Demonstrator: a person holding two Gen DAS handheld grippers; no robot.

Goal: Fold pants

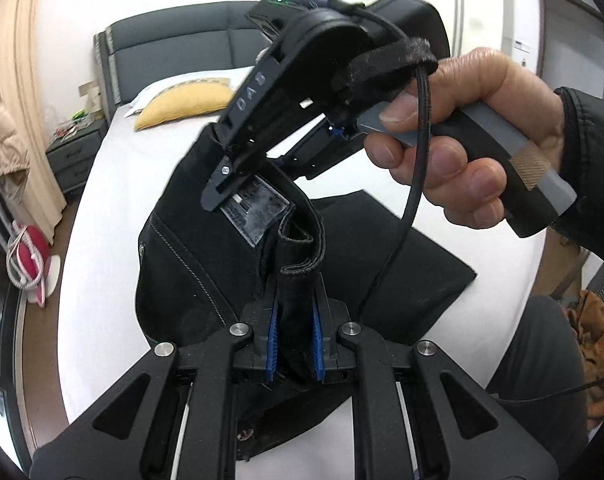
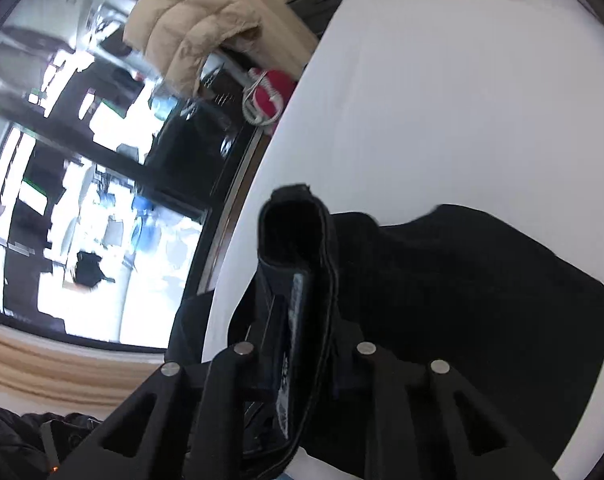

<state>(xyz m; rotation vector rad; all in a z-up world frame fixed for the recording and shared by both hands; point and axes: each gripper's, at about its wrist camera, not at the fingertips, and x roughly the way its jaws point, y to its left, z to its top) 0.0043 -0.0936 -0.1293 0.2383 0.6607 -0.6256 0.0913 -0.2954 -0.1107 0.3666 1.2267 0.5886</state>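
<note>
Your left claw point(image 1: 296, 340) pinches the black pants point(image 1: 190, 256) by the waistband, your right claw point(image 2: 302, 344) pinches it too, the rest trailing on the bed point(image 1: 114, 216); next, lower both evenly to fold.

Clamped between the fingers of the left gripper point(image 1: 296, 344): a fold of the pants point(image 1: 190, 264), rising ahead to the right gripper point(image 1: 226, 184), pinched there at the waistband. Beneath both, draped on the bed point(image 1: 102, 280), the rest of the pants, spreading right. Far ahead, at the headboard point(image 1: 174, 44), a pillow point(image 1: 182, 106); left of it, a nightstand point(image 1: 76, 152)
</note>
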